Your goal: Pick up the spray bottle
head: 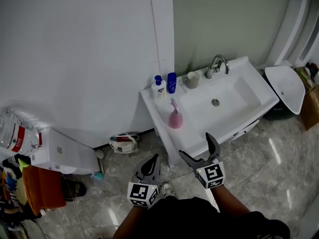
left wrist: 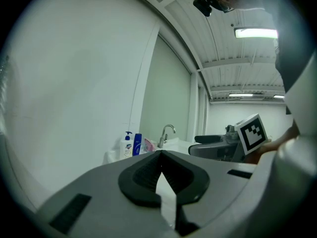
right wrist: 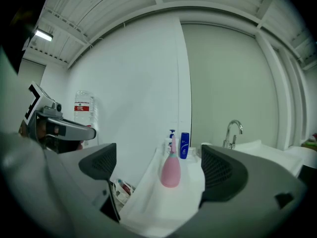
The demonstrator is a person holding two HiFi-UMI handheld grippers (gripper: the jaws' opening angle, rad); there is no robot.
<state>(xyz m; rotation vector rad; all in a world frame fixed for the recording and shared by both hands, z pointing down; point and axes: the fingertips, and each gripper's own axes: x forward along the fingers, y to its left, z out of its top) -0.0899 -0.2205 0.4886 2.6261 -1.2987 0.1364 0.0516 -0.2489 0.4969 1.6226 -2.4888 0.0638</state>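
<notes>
The pink spray bottle (head: 175,117) stands upright on the left ledge of the white sink unit (head: 234,114). In the right gripper view the pink spray bottle (right wrist: 171,168) sits straight ahead between the jaws, still some way off. My right gripper (head: 198,150) is open and empty, just in front of the sink's near edge. My left gripper (head: 151,167) hangs lower and to the left over the floor, its jaws closed together with nothing in them. In the left gripper view the pink spray bottle (left wrist: 148,145) only peeks out beside the other bottles.
A white pump bottle (head: 159,87), a blue bottle (head: 172,82) and a grey cup (head: 191,79) stand at the sink's back by the tap (head: 216,65). A water jug (head: 17,131) and clutter sit at left, a white lid (head: 285,87) leans at right.
</notes>
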